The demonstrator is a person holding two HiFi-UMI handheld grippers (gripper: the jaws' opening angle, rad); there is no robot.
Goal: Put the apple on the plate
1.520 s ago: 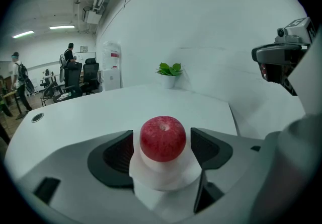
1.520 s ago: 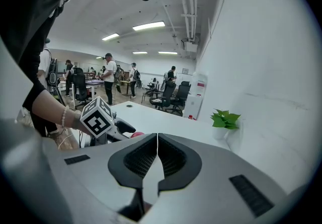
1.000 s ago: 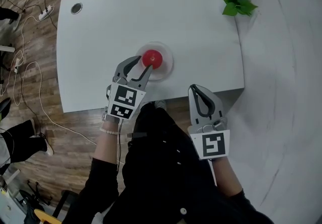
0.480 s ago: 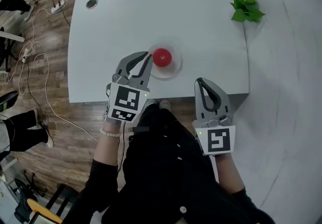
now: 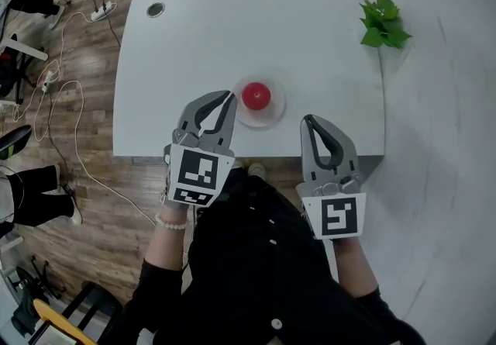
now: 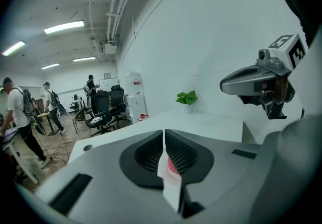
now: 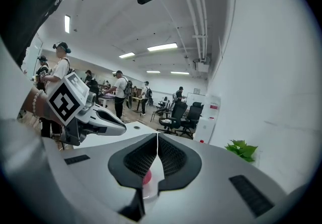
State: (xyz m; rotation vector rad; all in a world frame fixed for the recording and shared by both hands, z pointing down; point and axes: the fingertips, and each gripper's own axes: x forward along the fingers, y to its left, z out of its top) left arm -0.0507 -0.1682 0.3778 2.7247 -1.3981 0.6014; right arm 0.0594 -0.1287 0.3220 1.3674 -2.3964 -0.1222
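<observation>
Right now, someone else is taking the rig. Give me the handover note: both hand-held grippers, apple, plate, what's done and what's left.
Left hand-held gripper: jaws have just been closing and are now shut with nothing between them; it hangs at the table's near edge, just left of the plate.
Right hand-held gripper: shut, empty, at the near edge to the plate's right.
Apple: sits on the plate, mid-table, and neither gripper touches it.
Done: the apple is on the plate.
Left: seemingly nothing, just keep both grippers clear of the plate.
</observation>
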